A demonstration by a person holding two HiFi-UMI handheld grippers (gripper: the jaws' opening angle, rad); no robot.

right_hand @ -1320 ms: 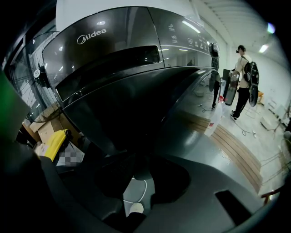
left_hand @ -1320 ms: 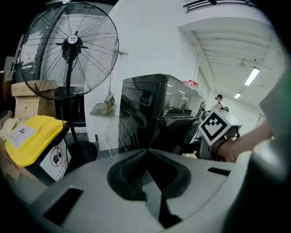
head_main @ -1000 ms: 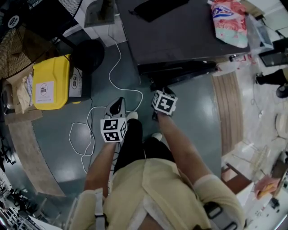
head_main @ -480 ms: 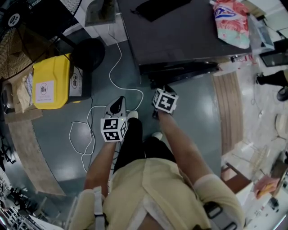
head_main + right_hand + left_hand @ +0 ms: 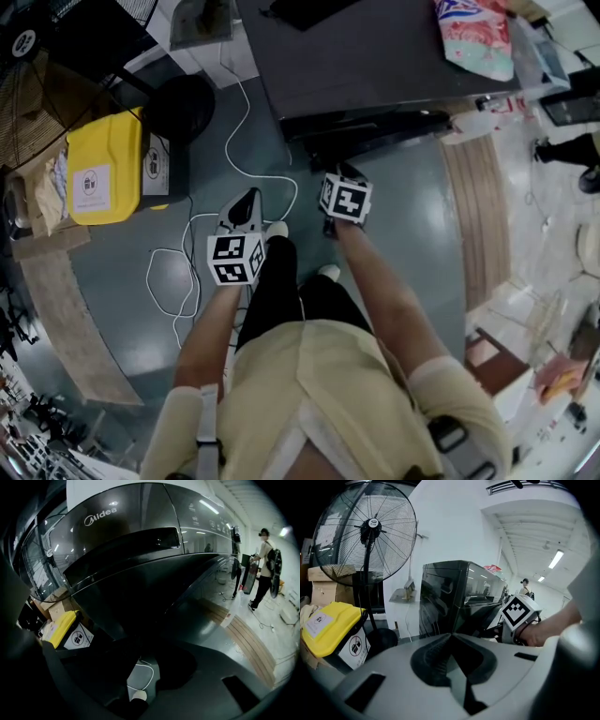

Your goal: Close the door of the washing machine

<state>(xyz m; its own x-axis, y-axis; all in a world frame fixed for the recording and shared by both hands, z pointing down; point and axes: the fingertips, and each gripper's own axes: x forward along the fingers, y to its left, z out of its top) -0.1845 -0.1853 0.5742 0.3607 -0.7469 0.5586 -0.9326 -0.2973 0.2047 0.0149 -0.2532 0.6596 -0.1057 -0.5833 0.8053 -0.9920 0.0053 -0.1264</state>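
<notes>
The dark grey washing machine stands at the top of the head view, its door swung out from the front. In the right gripper view the door fills the space just ahead. My right gripper points down at the door's lower edge. Its jaws stand apart, and floor and cable show through the gap. Whether they touch the door I cannot tell. My left gripper hangs over the floor, left of the machine, its fingertips meeting on nothing.
A yellow bin and a standing fan with a round base are at the left. A white cable loops over the floor. A wooden strip lies at the right. A printed bag rests on the machine.
The head view has shifted slightly. Both grippers keep their places by the door.
</notes>
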